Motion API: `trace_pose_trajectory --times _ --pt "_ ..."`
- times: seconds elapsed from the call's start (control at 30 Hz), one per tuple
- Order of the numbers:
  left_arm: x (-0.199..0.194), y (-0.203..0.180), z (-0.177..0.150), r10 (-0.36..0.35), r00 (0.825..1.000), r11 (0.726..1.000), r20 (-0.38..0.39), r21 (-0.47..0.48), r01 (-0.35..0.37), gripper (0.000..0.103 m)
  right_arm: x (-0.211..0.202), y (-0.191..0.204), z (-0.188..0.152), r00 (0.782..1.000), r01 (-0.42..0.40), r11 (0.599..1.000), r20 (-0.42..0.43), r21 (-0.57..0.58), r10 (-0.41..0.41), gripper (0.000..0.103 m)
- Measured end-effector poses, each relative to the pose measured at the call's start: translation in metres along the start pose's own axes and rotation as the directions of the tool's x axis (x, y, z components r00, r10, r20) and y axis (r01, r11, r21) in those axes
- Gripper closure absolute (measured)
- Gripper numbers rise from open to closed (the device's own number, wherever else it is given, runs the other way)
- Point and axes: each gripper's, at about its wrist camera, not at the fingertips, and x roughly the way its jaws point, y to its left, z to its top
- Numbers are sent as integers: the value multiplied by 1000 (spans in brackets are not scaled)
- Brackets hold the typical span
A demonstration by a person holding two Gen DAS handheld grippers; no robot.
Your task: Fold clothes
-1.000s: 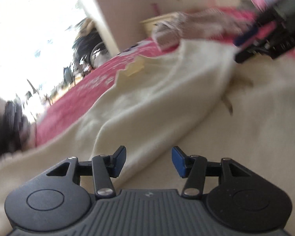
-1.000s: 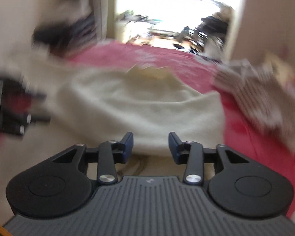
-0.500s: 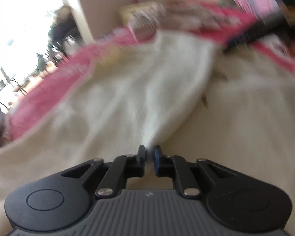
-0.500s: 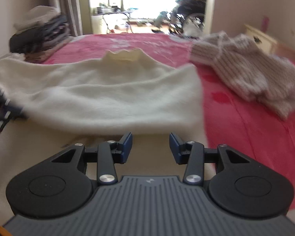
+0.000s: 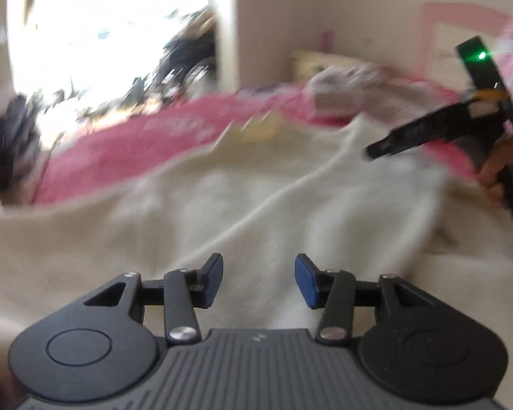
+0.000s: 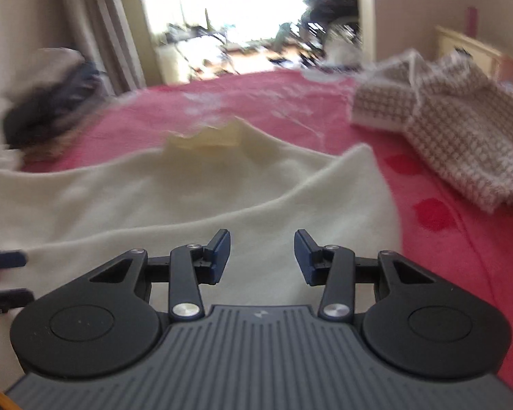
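The left gripper (image 5: pixel 259 280) is opening its fingers over the cream sweater (image 5: pixel 256 188), pinching nothing; the right gripper (image 6: pixel 261 256) has fingers spread too

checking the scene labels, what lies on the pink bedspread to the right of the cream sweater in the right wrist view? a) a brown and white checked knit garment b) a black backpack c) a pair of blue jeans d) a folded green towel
a: the right wrist view shows a brown and white checked knit garment crumpled on the pink bedspread, to the right of the cream sweater.
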Motion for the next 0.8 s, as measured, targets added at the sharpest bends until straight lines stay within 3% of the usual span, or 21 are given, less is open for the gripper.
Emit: trace_pose_trajectory --times 0.1,0.17,0.27,0.37,0.43,0.53,0.6,0.67,0.73,0.8 --pt "10 1 -3 18 1000 998 21 -59 -17 51 38 -40 10 996 88 994 -16 61 -87 73" --pt "11 0 -3 25 999 998 29 -62 -24 49 44 -64 20 997 75 983 2 168 -76 91" --pt "15 -5 -3 36 999 997 38 -66 -33 46 53 -78 33 997 79 978 -23 193 -76 91" --pt "16 -3 -5 40 998 996 45 -78 -36 45 47 -72 40 994 108 990 -43 95 -105 90" --pt "19 -3 -7 39 998 995 51 -92 -34 44 24 -70 41 990 139 987 0 80 -140 86" --pt "20 -3 -7 41 997 995 58 -97 -35 43 -18 -63 31 997 52 998 50 20 -53 86" --pt "22 -3 -7 41 997 995 58 -98 -35 43 -35 -48 12 1000 -23 995 11 -101 25 88" --pt "23 -3 -6 41 998 995 56 -97 -35 42 -34 -42 -11 998 -5 980 -69 -197 -8 89" --pt "23 -3 -6 40 998 995 57 -97 -34 42 -34 -56 -21 995 50 985 -79 -164 -63 89" --pt "23 -1 -6 33 998 994 59 -105 -27 41 -36 -70 -28 990 105 987 -82 -119 -115 73"
